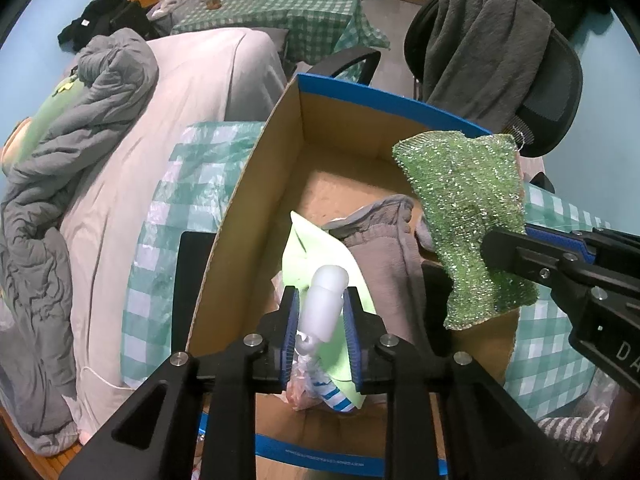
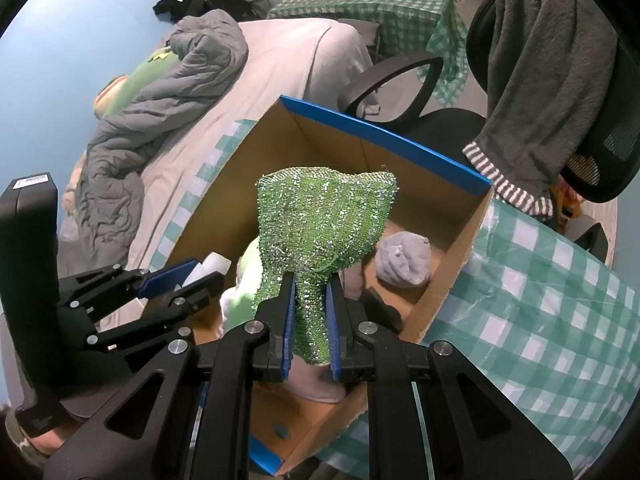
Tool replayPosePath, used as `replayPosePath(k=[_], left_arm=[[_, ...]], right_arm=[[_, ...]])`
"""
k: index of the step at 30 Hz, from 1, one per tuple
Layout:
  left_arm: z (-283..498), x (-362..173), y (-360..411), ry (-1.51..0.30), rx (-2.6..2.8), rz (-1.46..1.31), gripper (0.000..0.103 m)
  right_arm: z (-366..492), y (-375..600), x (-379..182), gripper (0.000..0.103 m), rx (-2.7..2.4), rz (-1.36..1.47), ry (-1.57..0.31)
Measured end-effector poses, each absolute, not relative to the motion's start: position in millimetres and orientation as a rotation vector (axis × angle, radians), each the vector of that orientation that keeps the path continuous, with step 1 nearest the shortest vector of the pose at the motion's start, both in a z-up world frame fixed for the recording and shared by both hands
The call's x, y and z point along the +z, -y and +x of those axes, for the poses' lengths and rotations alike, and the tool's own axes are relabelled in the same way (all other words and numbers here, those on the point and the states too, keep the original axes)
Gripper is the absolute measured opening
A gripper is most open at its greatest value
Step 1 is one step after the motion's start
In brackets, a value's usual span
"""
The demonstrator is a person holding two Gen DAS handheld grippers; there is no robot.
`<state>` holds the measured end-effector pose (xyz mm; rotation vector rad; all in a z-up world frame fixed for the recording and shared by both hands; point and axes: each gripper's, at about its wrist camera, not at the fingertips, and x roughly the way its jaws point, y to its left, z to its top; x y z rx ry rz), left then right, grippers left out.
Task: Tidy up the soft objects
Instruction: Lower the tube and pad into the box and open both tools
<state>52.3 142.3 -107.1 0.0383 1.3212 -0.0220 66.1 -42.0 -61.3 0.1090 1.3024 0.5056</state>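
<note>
Lived-in bedroom of a home, bed [image 1: 208,92] with pale sheet and rumpled grey duvet [image 1: 80,128], black mesh office chair [image 2: 580,120] draped with a grey towel [image 2: 552,60], green checked cloth on a counter [image 1: 296,16], pale blue walls, clothes heaped about

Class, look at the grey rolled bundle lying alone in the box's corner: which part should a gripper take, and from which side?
Probably the grey bundle's rounded middle, from above. It sits low inside the box, whose walls close it in on two sides, so only the top is open. Being a soft ball, its bulge should squash between the fingers.
</note>
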Motion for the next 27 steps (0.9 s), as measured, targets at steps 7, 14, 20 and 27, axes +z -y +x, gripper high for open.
replayPosePath(k=[7,14,20,27], left_arm=[[49.5,-106.4,-146.0,-1.316,-0.005,0.046,0.047],[43.4,-101.5,-149.2,-1.323,0.011,0.037,0.056],[35.0,-87.0,-144.8,-1.307,0.008,0.055,0.06],[25.9,-59.9,-142.2,-1.268,0.025,0.044,0.072]], right_arm=[[67.4,42.2,-56.9,0.032,0.48,0.105,-1.283],[65.3,49.9,-46.9,0.042,0.457,0.101,-1.257],[58.2,60.3,-32.6,0.049,0.443,0.108,-1.231],[47.8,77.1,-16.6,0.059,0.41,0.115,-1.204]])
